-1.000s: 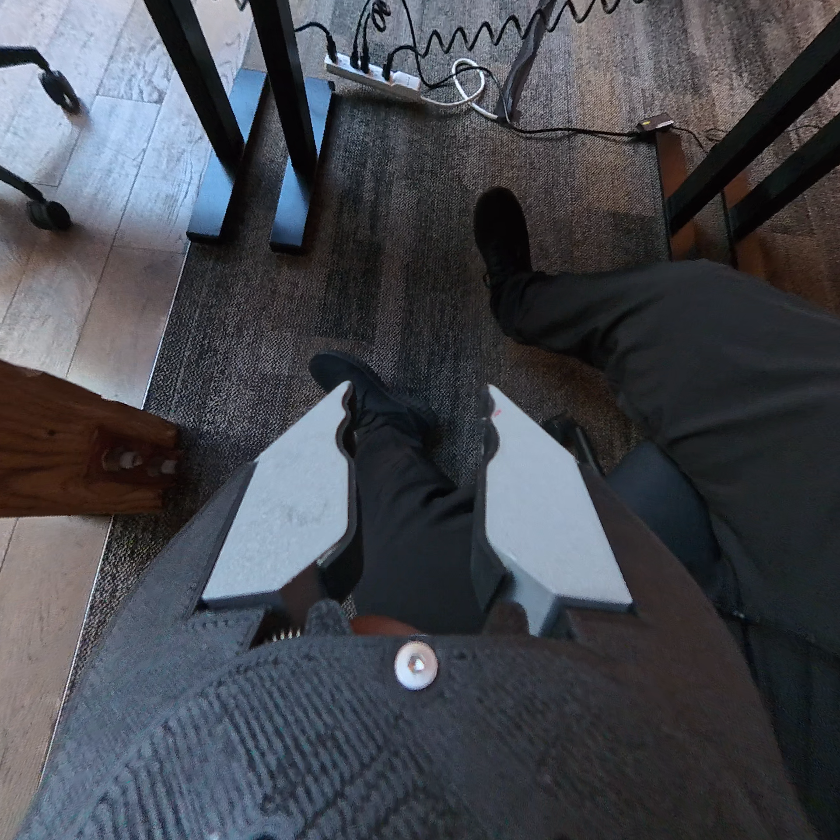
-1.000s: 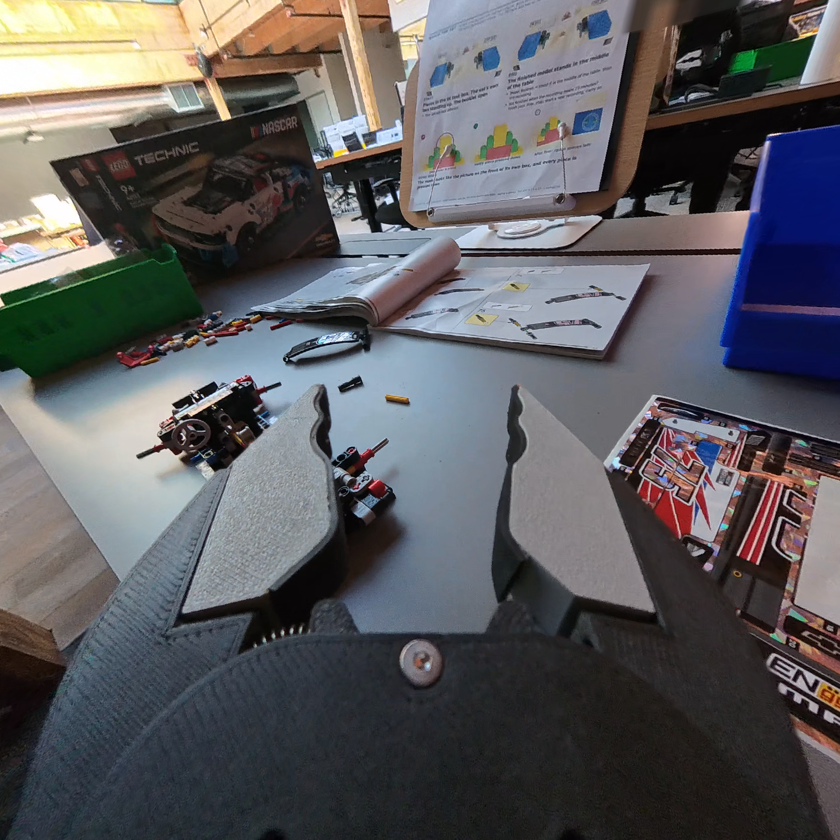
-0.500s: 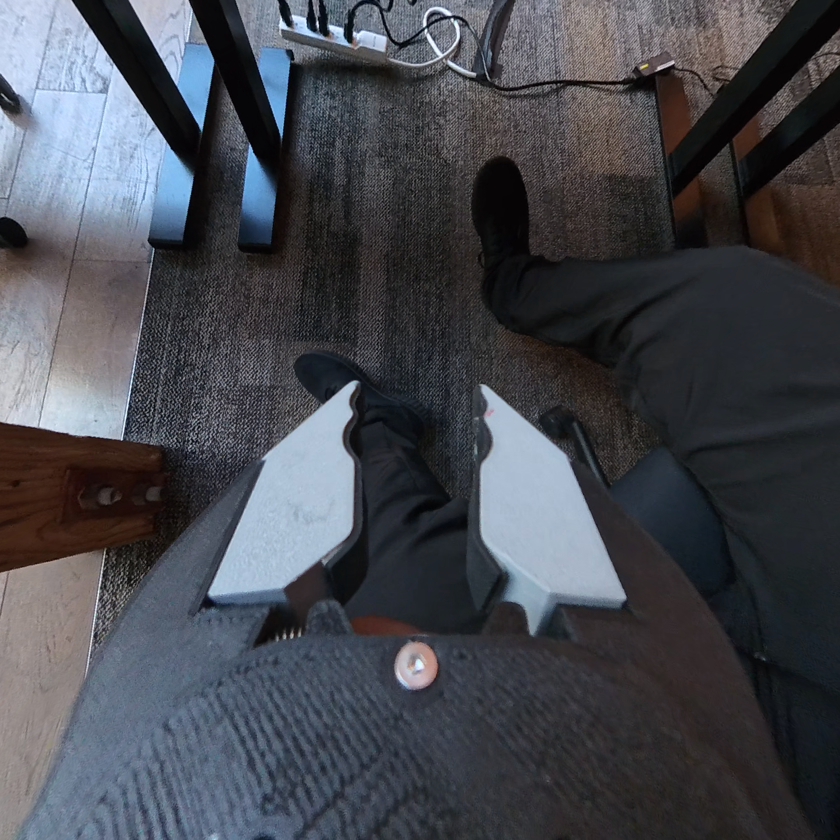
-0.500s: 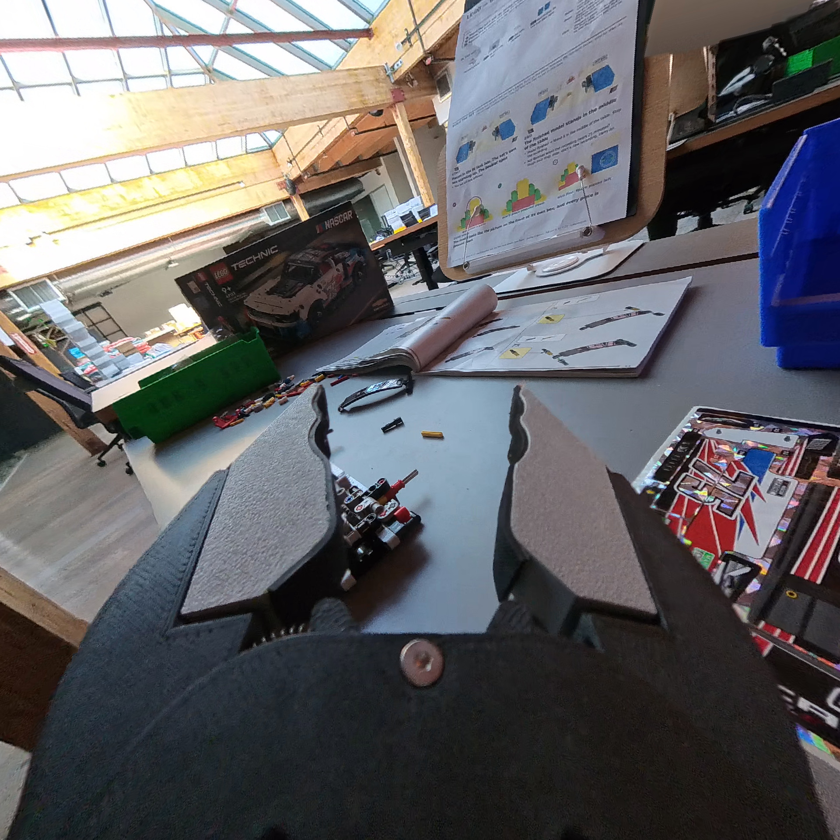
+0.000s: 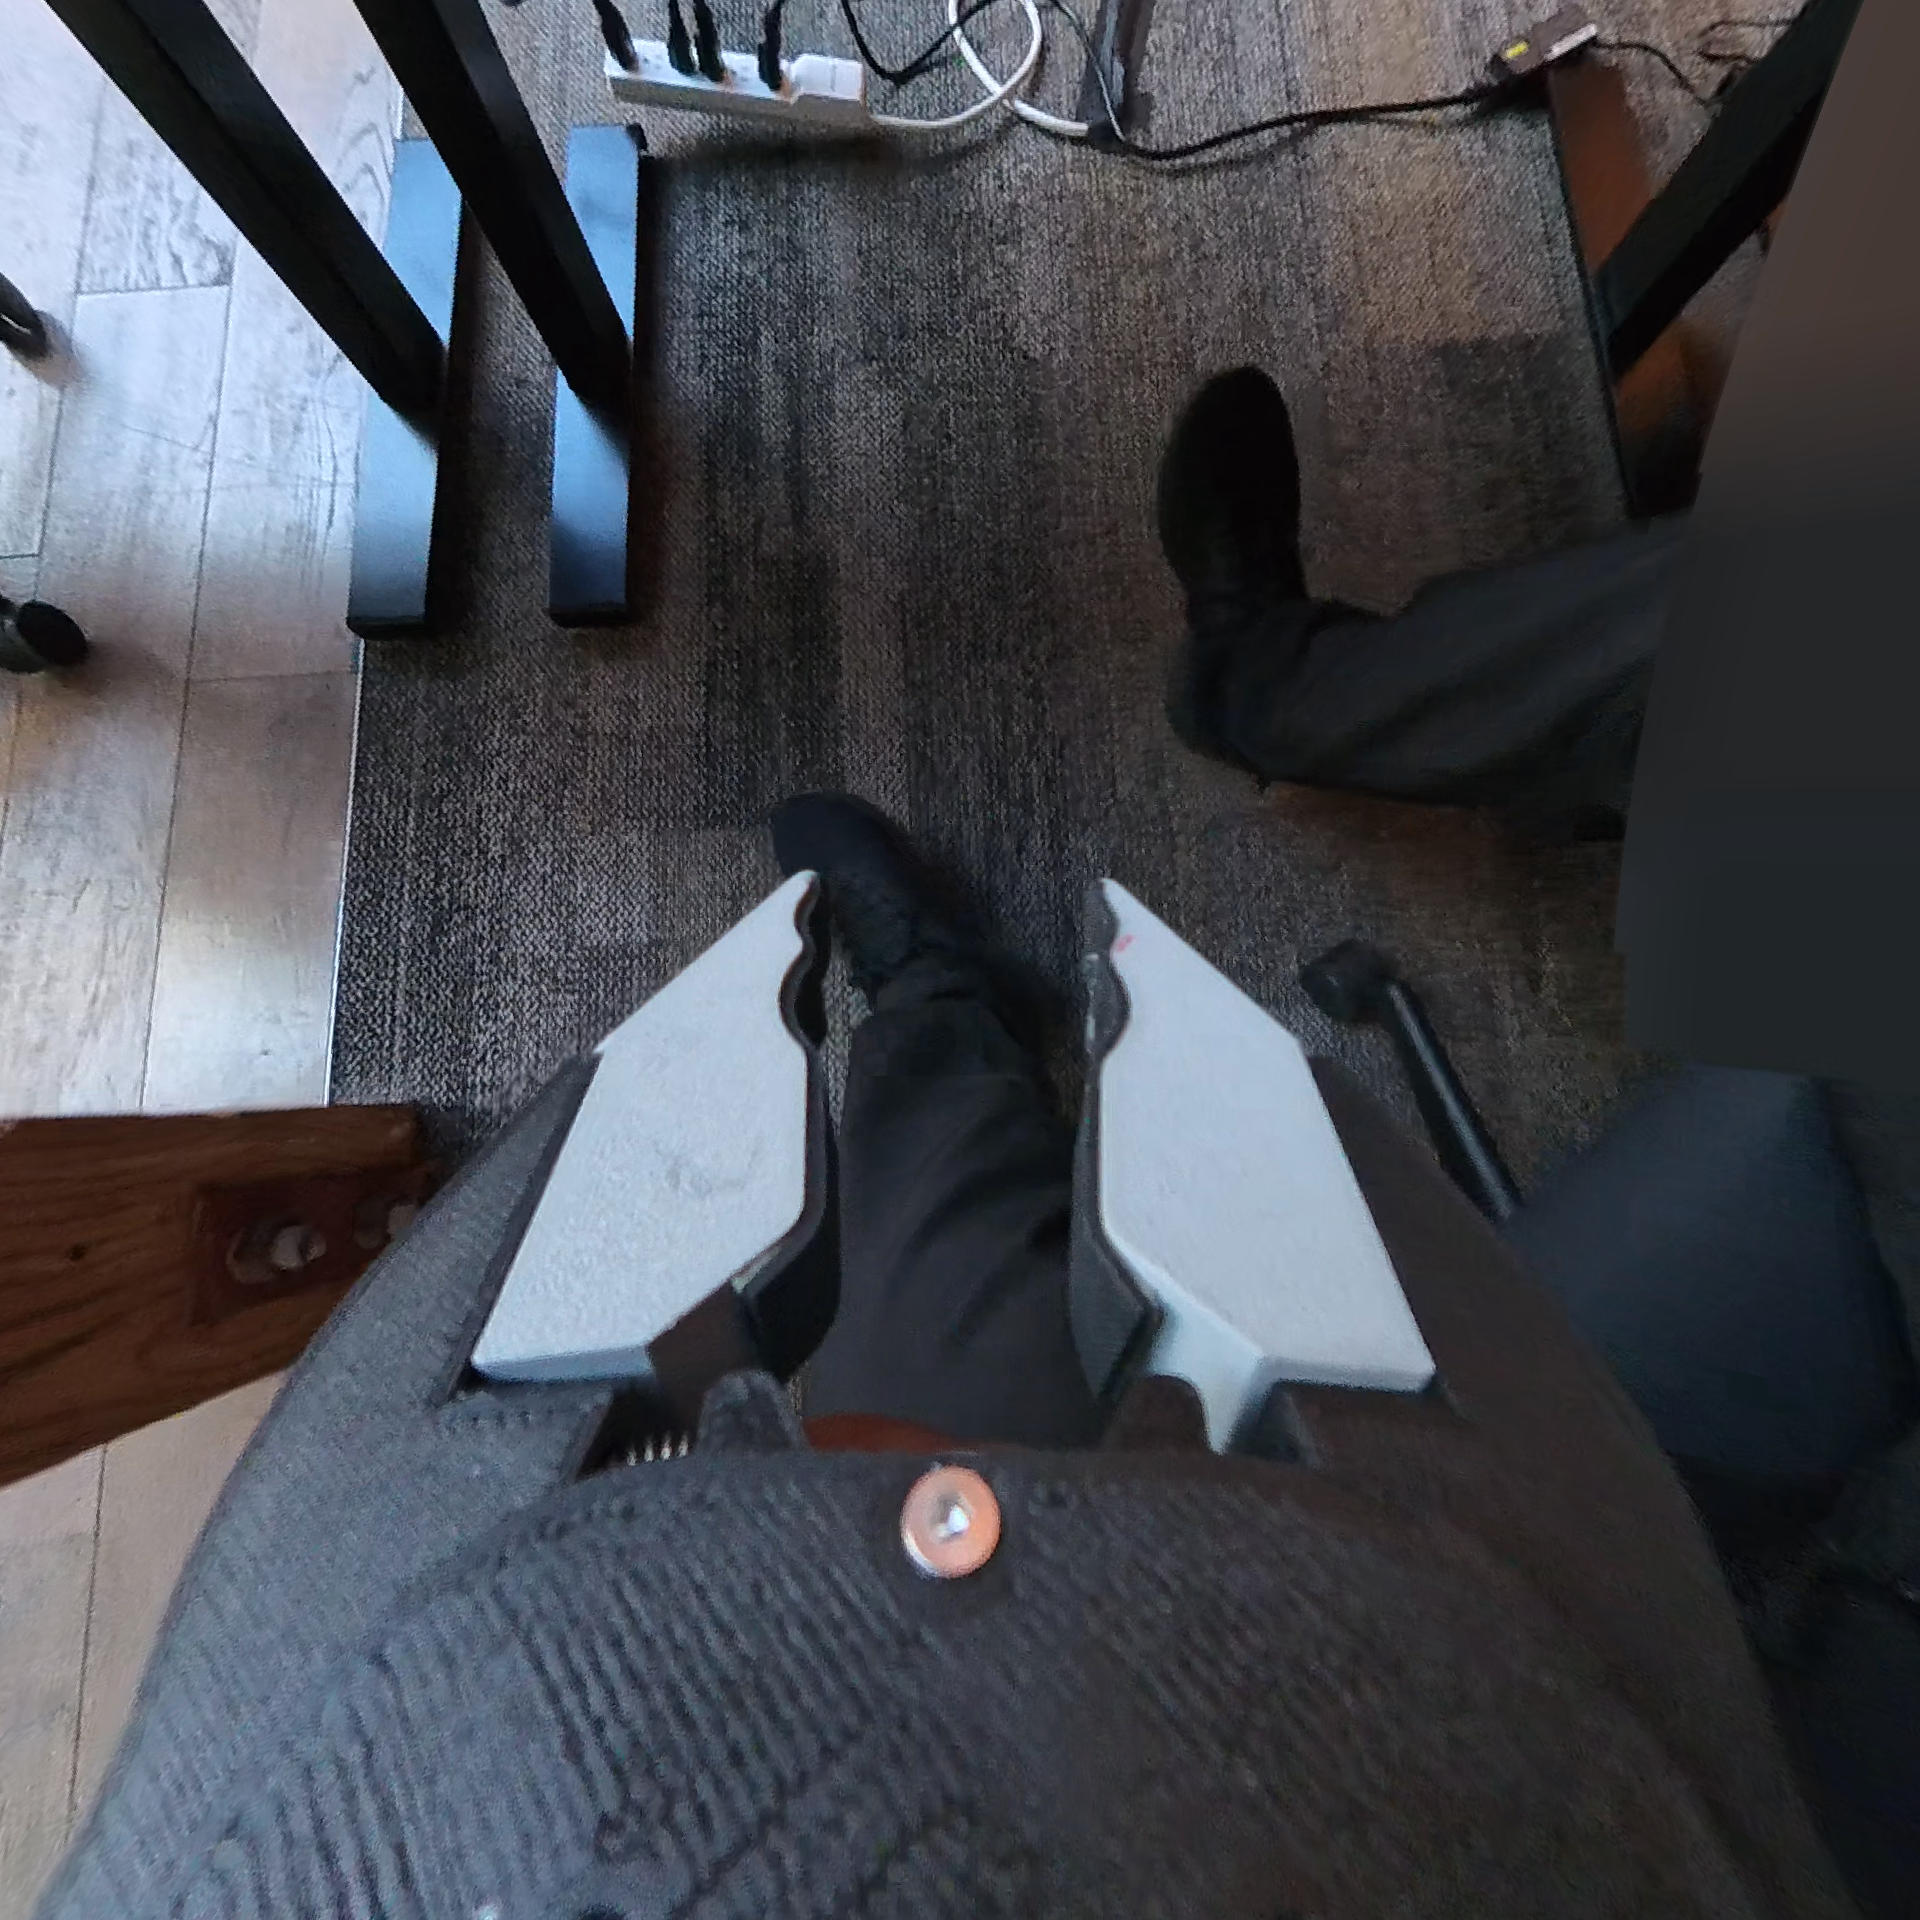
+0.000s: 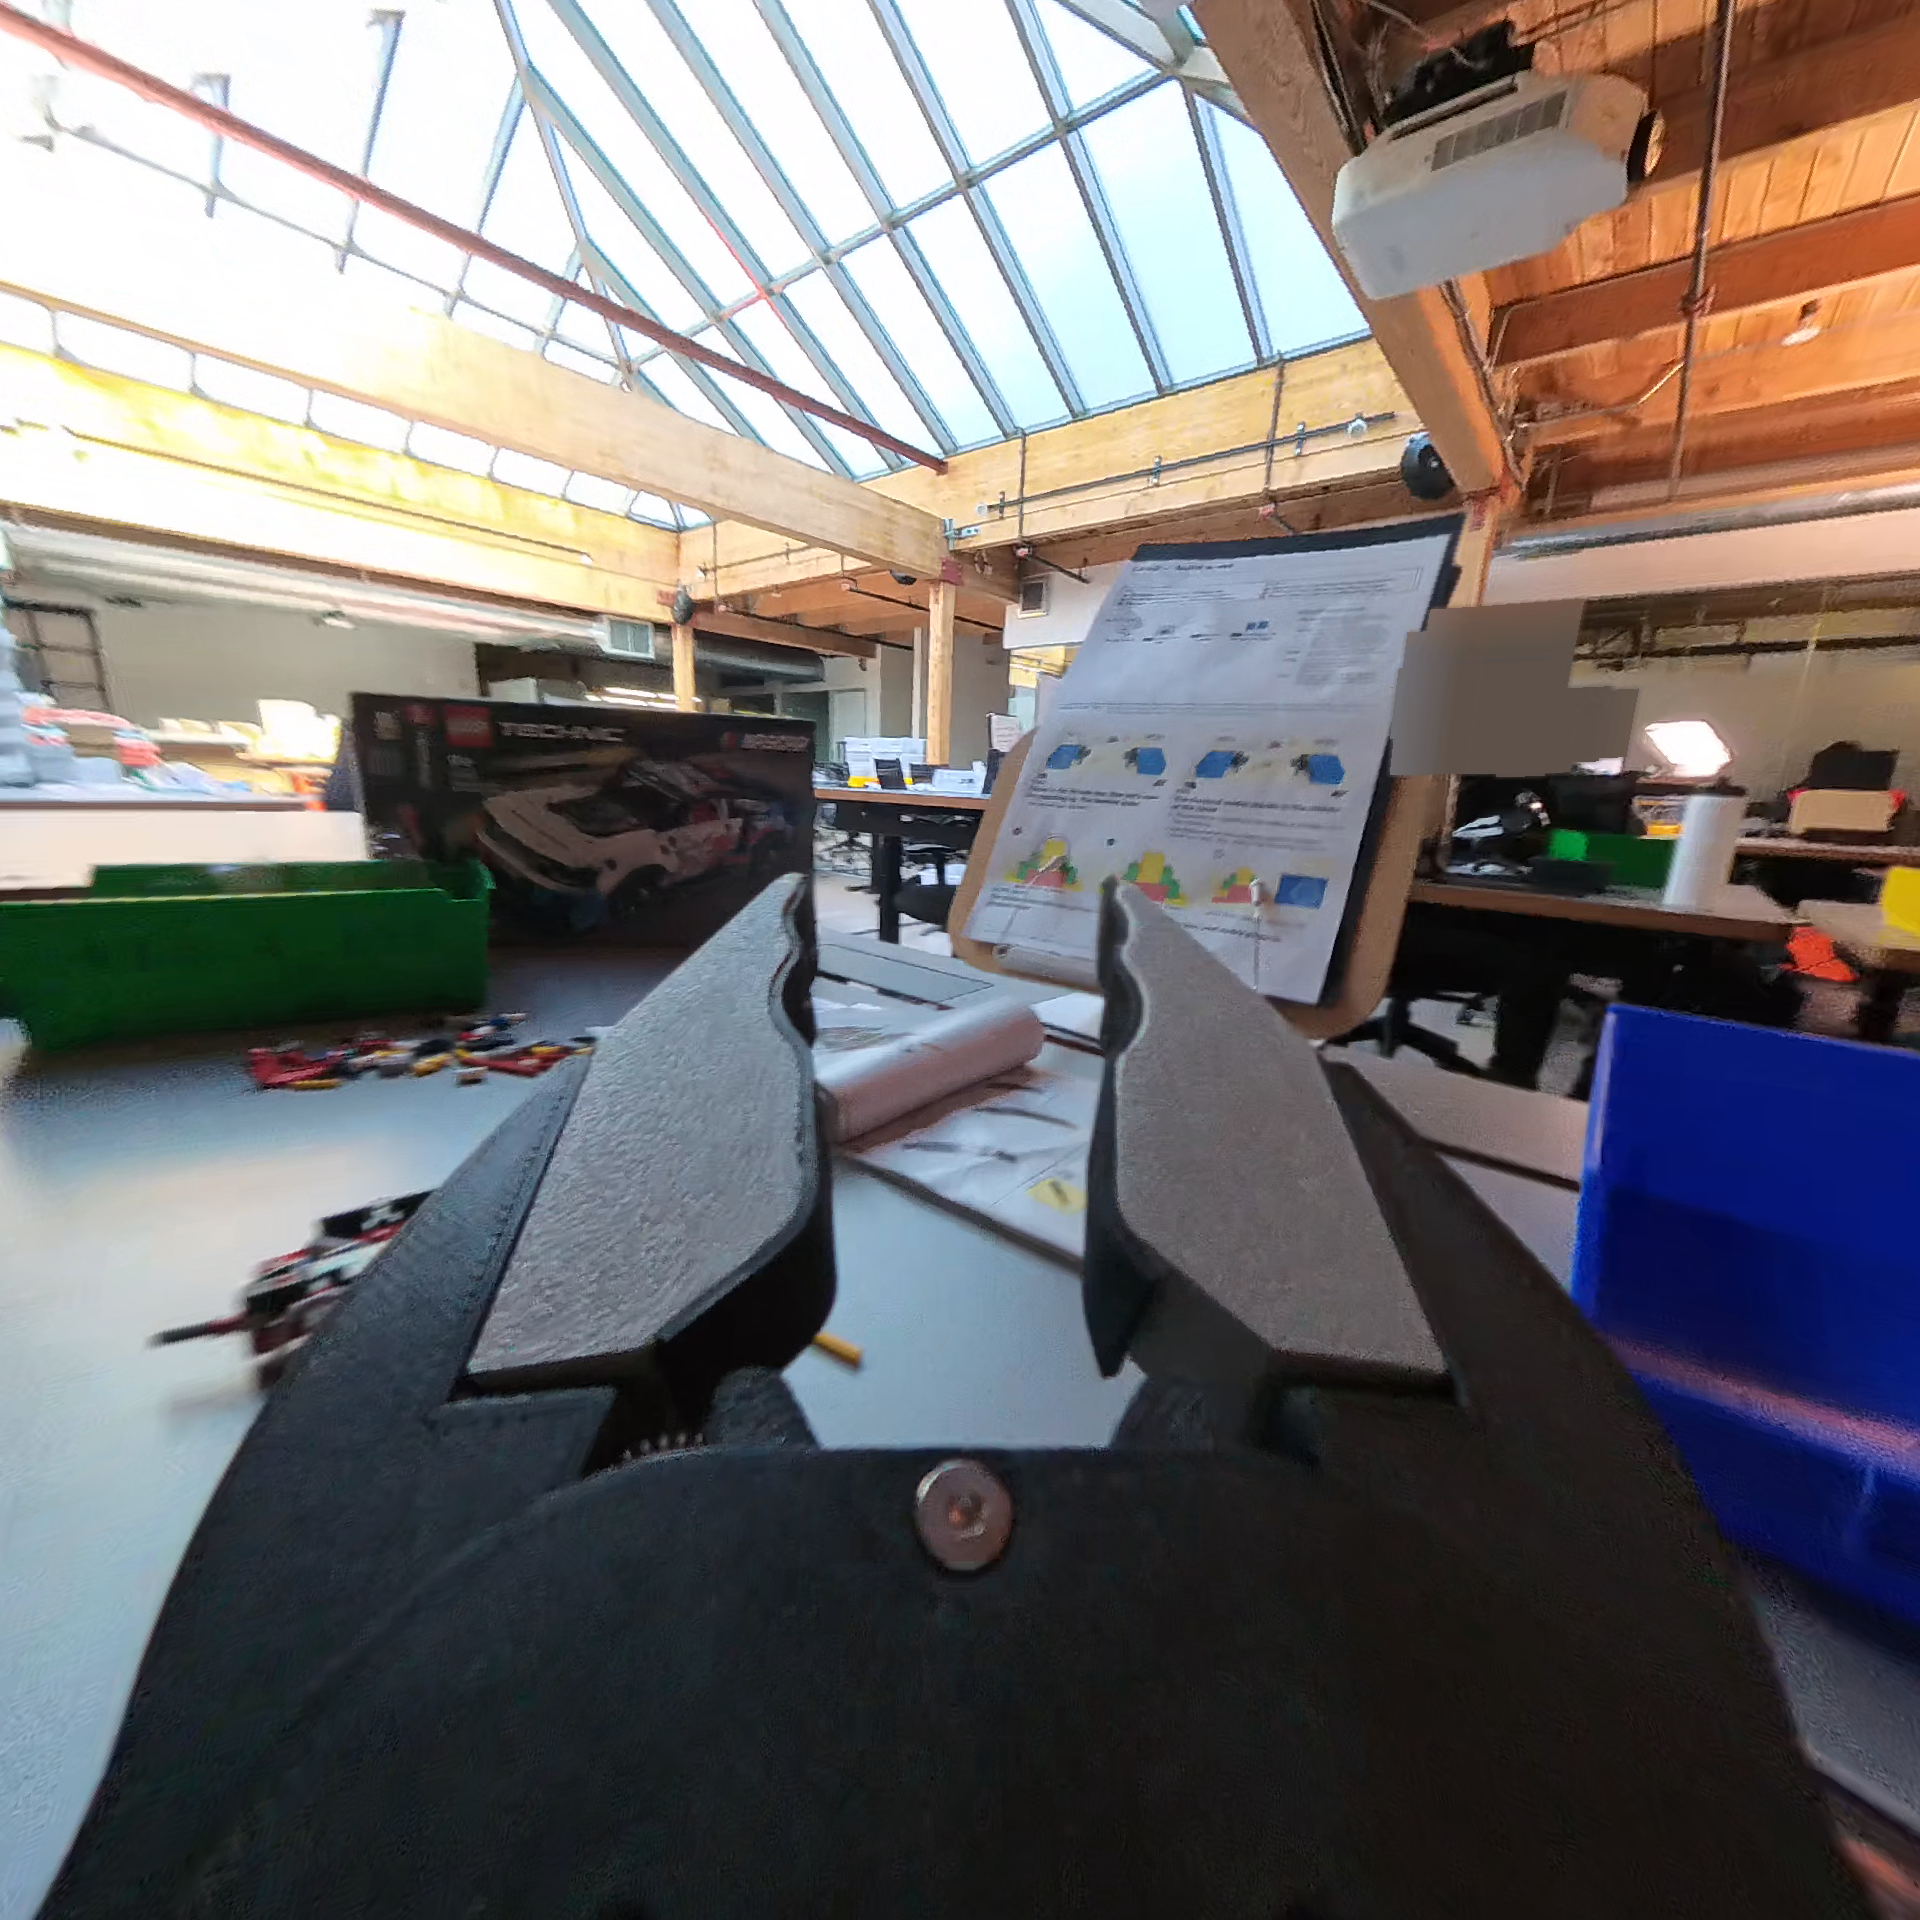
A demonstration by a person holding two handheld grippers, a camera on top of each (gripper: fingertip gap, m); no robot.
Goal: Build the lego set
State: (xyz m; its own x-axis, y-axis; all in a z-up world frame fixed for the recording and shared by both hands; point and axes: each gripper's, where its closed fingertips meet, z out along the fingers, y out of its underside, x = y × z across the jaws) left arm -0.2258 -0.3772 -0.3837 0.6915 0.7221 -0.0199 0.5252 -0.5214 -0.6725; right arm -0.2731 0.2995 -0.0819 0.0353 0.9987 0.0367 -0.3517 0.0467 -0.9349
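Both jaws gape empty (grey table (image 6: 156,1195) below).

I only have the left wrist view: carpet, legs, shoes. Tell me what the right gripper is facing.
Observer: The right gripper is raised over a grey table, pointing at a clipboard with a printed sheet, standing upright.
Operator: Report its fingers.
Observer: Apart, nothing between them.
Operator: List what is on the table's left.
Observer: A green bin, loose small parts in front of it, and a boxed car kit standing behind.
Operator: And the right.
Observer: A blue bin close beside the gripper; an open booklet lies ahead between the fingers.
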